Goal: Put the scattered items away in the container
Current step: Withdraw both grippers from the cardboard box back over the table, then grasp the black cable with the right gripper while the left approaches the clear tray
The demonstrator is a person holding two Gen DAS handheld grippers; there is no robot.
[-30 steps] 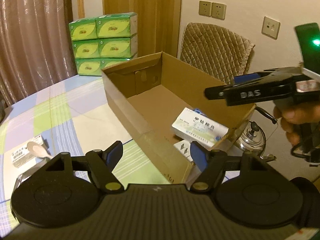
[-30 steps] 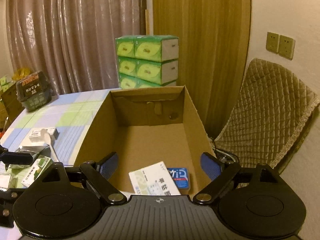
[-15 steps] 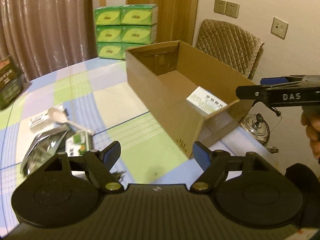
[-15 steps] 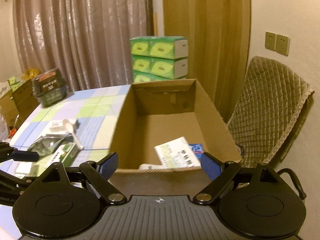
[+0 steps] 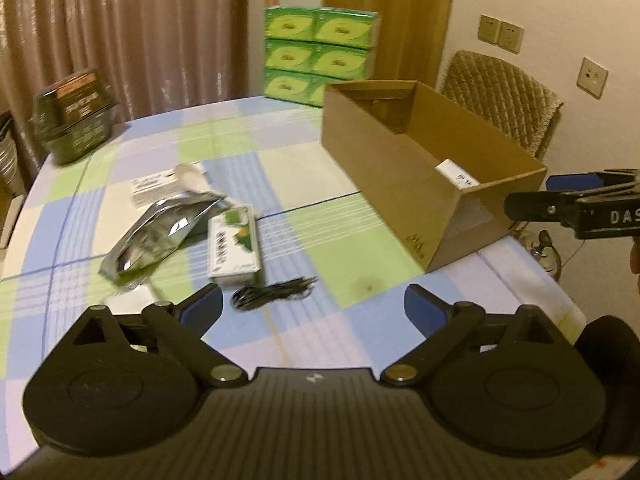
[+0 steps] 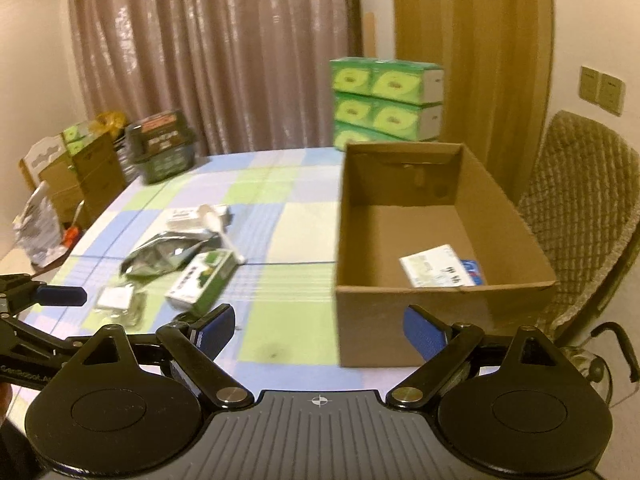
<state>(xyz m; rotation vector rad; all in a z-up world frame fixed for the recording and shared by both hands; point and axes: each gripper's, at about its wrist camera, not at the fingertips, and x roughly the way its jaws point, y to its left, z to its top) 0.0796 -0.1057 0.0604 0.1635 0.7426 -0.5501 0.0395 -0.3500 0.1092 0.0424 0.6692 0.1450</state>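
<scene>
Above checked tablecloth (image 5: 320, 236), both hand-held grippers empty, left (image 5: 312, 306) opening, right (image 6: 316, 326) wide.

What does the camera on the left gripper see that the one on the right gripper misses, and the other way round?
Only the left wrist view shows the black cable coiled on the tablecloth, and the right gripper from the side.

Only the right wrist view shows the cardboard box floor with a white packet overlapping a blue one, plus brown cartons beside the table.

Both show the cardboard box, silver pouch, green-white box and green tissue packs.
</scene>
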